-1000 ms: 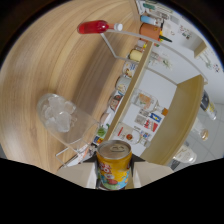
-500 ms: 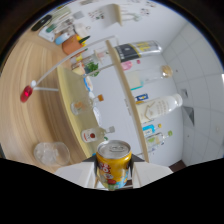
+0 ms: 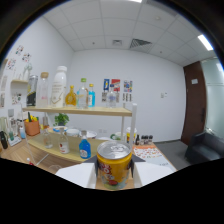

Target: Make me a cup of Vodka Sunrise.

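Observation:
A yellow and orange drink can (image 3: 114, 167) with a silver top stands upright between my two fingers, held up in the air. My gripper (image 3: 114, 176) is shut on the can; the white fingers (image 3: 80, 174) press on both its sides. Beyond the can a wooden shelf (image 3: 85, 111) carries several bottles, among them a tall white one (image 3: 59, 86) and a blue-capped one (image 3: 91, 95). A lower bench (image 3: 50, 148) holds a small blue bottle (image 3: 85, 148) and glass vessels.
A white wall with posters (image 3: 115, 86) stands behind the shelf. A dark door (image 3: 195, 102) and a dark seat (image 3: 205, 145) lie off to the right. An orange pot with pens (image 3: 32, 128) sits at the bench's left.
The view has swung from looking down at the wooden table to level with the room. The can has stayed between the fingers throughout.

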`<state>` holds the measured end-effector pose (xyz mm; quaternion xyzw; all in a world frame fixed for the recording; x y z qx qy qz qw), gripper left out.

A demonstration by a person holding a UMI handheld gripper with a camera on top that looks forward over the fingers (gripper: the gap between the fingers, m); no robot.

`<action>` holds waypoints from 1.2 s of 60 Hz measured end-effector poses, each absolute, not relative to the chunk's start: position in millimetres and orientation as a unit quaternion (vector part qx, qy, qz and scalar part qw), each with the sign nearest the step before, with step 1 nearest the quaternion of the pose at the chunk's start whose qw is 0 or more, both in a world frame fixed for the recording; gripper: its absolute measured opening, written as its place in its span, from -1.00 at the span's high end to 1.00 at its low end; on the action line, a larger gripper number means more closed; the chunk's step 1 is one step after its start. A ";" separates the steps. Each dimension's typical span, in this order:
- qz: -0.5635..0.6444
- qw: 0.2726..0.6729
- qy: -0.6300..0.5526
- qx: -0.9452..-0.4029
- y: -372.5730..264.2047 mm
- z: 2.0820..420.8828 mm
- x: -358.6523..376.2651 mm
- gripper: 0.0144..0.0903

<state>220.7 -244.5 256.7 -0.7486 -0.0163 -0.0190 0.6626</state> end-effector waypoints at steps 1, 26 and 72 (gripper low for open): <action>-0.017 0.660 -0.012 -0.751 -242.4 249.5 227.3 0.03; 0.032 0.568 0.033 -0.822 -204.7 97.0 275.5 0.04; -0.005 0.516 0.033 -0.856 -225.7 45.0 275.2 -0.31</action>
